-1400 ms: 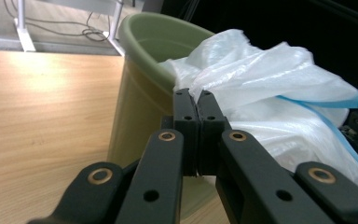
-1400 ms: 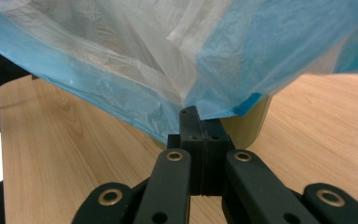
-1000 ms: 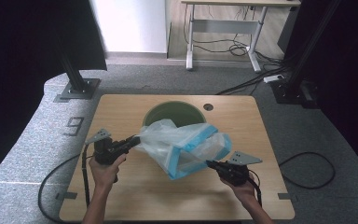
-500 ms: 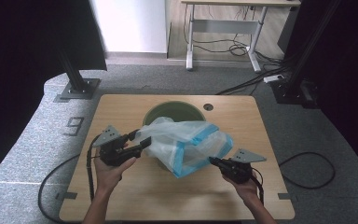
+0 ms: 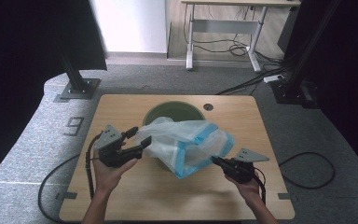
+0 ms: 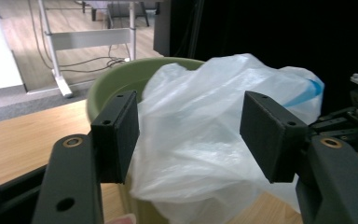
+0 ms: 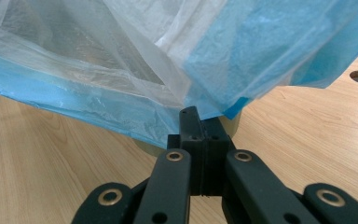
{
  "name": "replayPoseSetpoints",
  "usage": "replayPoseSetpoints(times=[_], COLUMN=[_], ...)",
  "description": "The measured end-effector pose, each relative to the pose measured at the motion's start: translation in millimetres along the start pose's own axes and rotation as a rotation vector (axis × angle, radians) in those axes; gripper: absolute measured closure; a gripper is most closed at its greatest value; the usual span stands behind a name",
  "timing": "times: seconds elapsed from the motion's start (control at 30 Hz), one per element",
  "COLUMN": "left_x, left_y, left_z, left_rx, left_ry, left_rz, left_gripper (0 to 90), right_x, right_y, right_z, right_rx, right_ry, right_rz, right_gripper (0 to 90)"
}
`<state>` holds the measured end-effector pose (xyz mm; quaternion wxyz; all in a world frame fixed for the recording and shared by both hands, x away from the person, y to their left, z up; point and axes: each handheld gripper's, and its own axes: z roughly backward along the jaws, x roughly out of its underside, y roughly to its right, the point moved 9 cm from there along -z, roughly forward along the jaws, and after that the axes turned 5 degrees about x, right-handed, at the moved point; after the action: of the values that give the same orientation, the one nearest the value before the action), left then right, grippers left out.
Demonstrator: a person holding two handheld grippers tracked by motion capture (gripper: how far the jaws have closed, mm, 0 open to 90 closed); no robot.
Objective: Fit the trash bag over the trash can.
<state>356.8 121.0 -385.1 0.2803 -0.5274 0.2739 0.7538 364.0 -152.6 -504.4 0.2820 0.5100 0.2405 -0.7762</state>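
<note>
Two tools work a thin, crinkled, translucent plastic bag with blue edging [image 5: 186,144], which is draped over the round olive-green plastic bin [image 5: 170,111] standing at the middle of the light wooden table [image 5: 135,196], nearer its far edge. The left tool [image 5: 139,140] sits just beside the bag's left, clear end; its jaws have just been opening and now stand released, with flat, black, rough-textured pads [image 6: 121,135] set apart. In the left gripper view the bag's pale film billows beyond and between those pads without being pressed by them, and the bin's smooth curved rim [image 6: 121,77] shows behind it. The right tool [image 5: 216,161] is clenched on the bag's lower blue edge toward the table's near right side; in the right gripper view its jaws meet tight on a corner of the blue film [image 7: 205,109], and the sheet [image 7: 121,70] fans up and away from them in soft folds, glossy and wrinkled, above the table's grained surface [image 7: 51,154].
</note>
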Motion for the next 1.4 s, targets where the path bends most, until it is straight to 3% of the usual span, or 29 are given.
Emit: replayPoseSetpoints(times=[0.13,0.3,0.33,0.4,0.47,0.73,0.8,0.97,1.2,1.3,1.4], left_x=[-1.5,2.1,6.0,8.2,13.9,19.4,19.4,18.9,10.2,3.7,4.7], left_y=[6.0,2.6,-1.7,-3.7,-7.3,-8.8,-9.1,-11.2,-13.0,-18.5,-24.5], left_z=[-9.0,-25.3,-31.8,-34.9,-41.5,-45.6,-45.1,-43.8,-35.4,-25.9,-20.2], left_rx=[0.025,0.012,-0.005,-0.015,-0.024,-0.006,0.004,0.026,0.037,0.05,0.052], left_ry=[-0.02,-0.071,-0.108,-0.127,-0.166,-0.2,-0.2,-0.186,-0.111,-0.062,-0.054], left_rz=[-0.015,-0.009,-0.005,-0.004,0.003,0.025,0.03,0.048,0.046,0.08,0.103], left_gripper=[38.9,38.5,39.2,40.0,46.8,70.6,79.7,87.5,89.4,89.4,89.4], right_x=[-0.6,-2.5,-2.7,-2.4,-0.4,0.8,0.5,1.7,0.7,-3.3,-6.3], right_y=[-1.5,-2.6,-3.3,-3.6,-3.9,-5.0,-5.1,-4.1,-3.9,-9.4,-17.7], right_z=[-1.7,-2.8,-3.3,-3.4,-4.4,-4.5,-3.6,-2.0,-0.1,2.0,2.9], right_rx=[-0.002,-0.005,-0.007,-0.008,-0.011,-0.016,-0.017,-0.016,-0.022,-0.042,-0.067], right_ry=[-0.003,-0.002,-0.001,-0.003,-0.005,-0.003,0.0,0.002,0.007,0.02,0.028], right_rz=[0.002,0.002,0.003,0.002,-0.001,-0.004,-0.006,-0.01,-0.017,-0.016,-0.012], right_gripper=[88.7,88.7,88.7,88.7,88.7,88.7,88.7,88.7,88.6,88.3,88.2])
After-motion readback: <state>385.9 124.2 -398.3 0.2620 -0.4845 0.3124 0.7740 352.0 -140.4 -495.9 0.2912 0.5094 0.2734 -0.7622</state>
